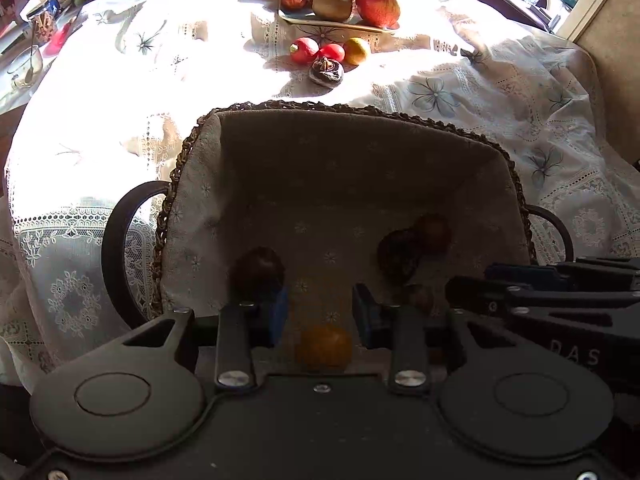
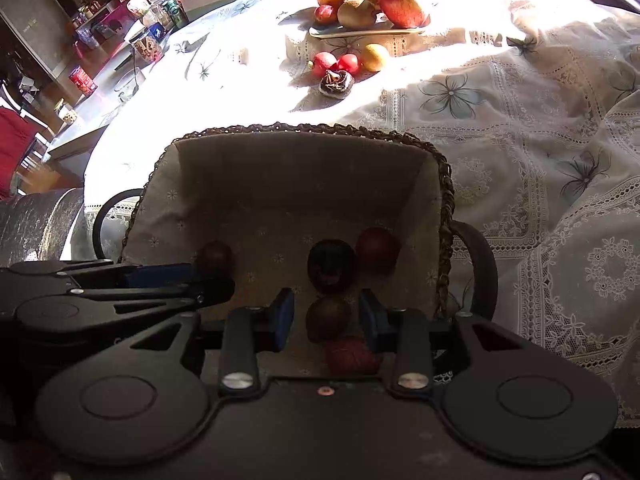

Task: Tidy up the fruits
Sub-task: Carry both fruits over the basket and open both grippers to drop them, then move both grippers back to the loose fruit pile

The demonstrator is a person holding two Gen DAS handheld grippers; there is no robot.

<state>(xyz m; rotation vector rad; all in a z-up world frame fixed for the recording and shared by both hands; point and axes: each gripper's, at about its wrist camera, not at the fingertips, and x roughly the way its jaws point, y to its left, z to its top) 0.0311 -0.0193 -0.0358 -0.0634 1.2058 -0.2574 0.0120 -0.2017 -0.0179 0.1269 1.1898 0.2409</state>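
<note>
Left wrist view: the left gripper (image 1: 320, 312) hangs over a fabric-lined basket (image 1: 360, 120) with a braided woven rim and dark loop handles. Its blue-padded jaws stand apart with nothing between them; a round orange fruit (image 1: 324, 347) lies on the liner below the gap, at 6 o'clock in the basket. A dark round fruit (image 1: 258, 270) sits at 8 o'clock, a dark wrinkled fruit (image 1: 400, 254) at 4 o'clock. Beyond the rim, at 12 o'clock, sunlit on a lace tablecloth (image 1: 500, 92), four loose fruits (image 1: 326, 58) cluster before a flat plate (image 1: 292, 17) bearing a large red apple (image 1: 378, 3) and a fuzzy brown kiwi (image 1: 332, 4).

Right wrist view: the right gripper (image 2: 326, 316) also hovers in the basket, jaws parted and empty. This camera shows what the other misses: a brown oval fruit (image 2: 329, 318) seen between the pads, lying on the liner, a textured reddish fruit (image 2: 350, 356) nearer at 6 o'clock, and a smooth red fruit (image 2: 378, 250) at 1 o'clock. The orange fruit cannot be seen here. At 10 o'clock, a cluttered counter (image 2: 100, 72) holds jars and boxes.
</note>
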